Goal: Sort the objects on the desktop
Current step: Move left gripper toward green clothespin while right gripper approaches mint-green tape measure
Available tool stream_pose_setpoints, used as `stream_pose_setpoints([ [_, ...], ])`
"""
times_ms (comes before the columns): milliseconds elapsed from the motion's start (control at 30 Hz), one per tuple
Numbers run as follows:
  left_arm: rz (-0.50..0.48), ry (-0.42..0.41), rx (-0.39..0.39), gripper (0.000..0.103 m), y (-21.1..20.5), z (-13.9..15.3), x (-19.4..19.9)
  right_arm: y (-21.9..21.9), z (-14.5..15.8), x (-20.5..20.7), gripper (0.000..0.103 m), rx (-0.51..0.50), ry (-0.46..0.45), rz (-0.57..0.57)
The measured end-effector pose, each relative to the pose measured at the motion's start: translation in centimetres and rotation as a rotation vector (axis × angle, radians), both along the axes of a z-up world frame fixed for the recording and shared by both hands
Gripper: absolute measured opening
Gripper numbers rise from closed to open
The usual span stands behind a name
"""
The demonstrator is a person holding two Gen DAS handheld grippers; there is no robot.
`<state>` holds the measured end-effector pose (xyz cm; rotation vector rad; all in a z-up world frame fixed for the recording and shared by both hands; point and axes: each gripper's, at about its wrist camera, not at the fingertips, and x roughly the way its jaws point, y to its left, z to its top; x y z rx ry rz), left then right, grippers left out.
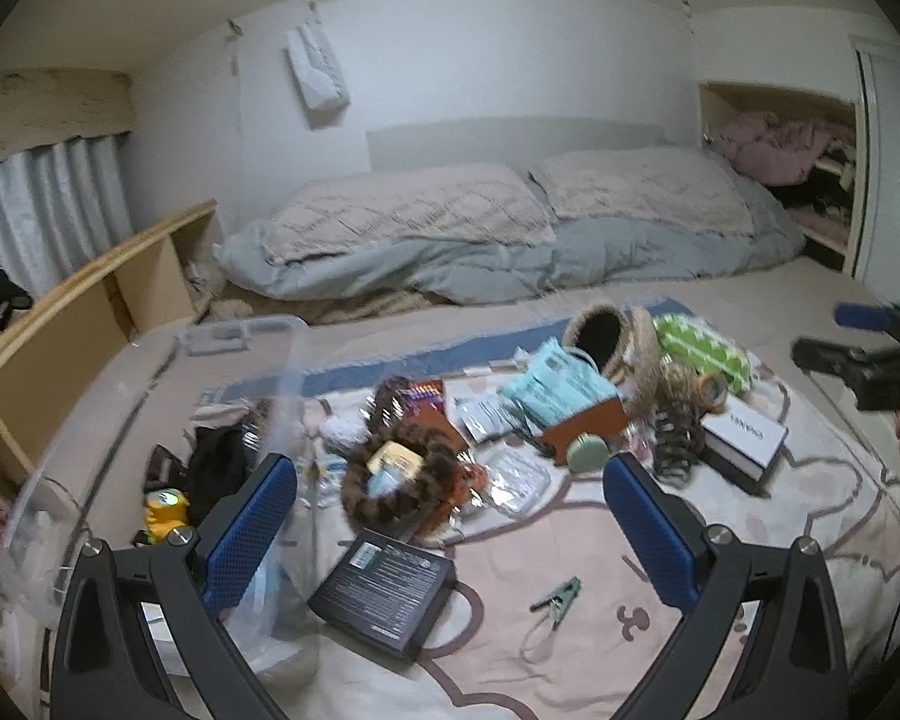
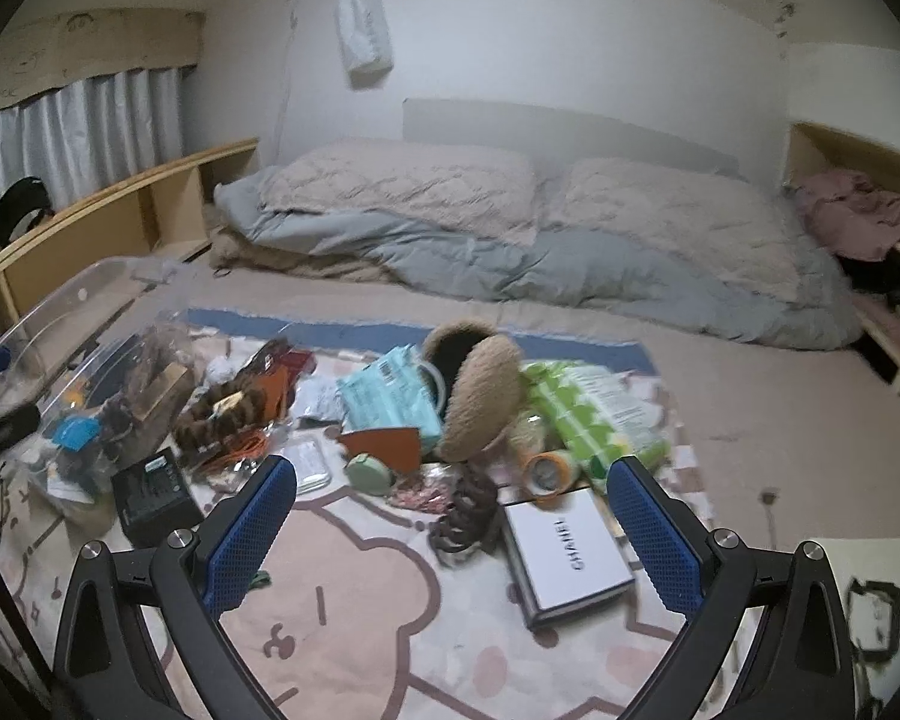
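A heap of small items lies on a pink cartoon blanket [image 1: 570, 648] spread over a bed. In the left wrist view my left gripper [image 1: 450, 480] is open above a black box [image 1: 384, 594], with a brown fuzzy ring [image 1: 396, 474] just beyond and a green clip [image 1: 558, 594] to the right. A clear plastic bin [image 1: 150, 408] stands at the left. In the right wrist view my right gripper [image 2: 450, 486] is open over a white Chanel box [image 2: 564, 552] and a brown hair claw [image 2: 465, 510]. A tape roll [image 2: 549, 471], a teal packet [image 2: 390, 399] and a furry basket [image 2: 480, 384] lie behind.
Pillows and a grey duvet [image 2: 510, 240] fill the head of the bed. A wooden shelf [image 1: 60, 324] runs along the left side. A green patterned pack [image 2: 588, 414] sits to the right of the heap. The other gripper [image 1: 870, 354] shows at the right edge of the left wrist view.
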<state>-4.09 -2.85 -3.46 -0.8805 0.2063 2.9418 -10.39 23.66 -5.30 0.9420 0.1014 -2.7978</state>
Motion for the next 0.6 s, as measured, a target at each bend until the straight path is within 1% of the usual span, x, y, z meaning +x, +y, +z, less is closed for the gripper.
stream_pose_setpoints([
  [167,-0.035,-0.107,0.046,0.103,1.1,-2.4,-1.3,-0.1,-2.4,-3.0,0.103,0.008,-0.055,-0.01],
  [267,-0.05,-0.154,0.065,0.099,1.6,-3.5,-1.7,-0.2,-4.3,-5.0,0.103,0.031,-0.082,-0.018],
  [333,-0.053,-0.173,0.063,0.098,2.0,-4.1,-2.0,-0.4,-5.4,-6.0,0.103,0.051,-0.09,-0.027],
  [400,-0.058,-0.187,0.065,0.098,2.1,-4.7,-2.1,-0.5,-6.9,-7.1,0.103,0.019,-0.119,-0.031],
  [533,-0.071,-0.213,0.059,0.097,2.3,-5.6,-2.5,-1.5,-9.2,-9.2,0.103,-0.057,-0.236,-0.034],
  [600,-0.08,-0.221,0.06,0.097,2.3,-6.2,-2.7,-2.2,-10.0,-10.0,0.103,-0.085,-0.27,-0.041],
])
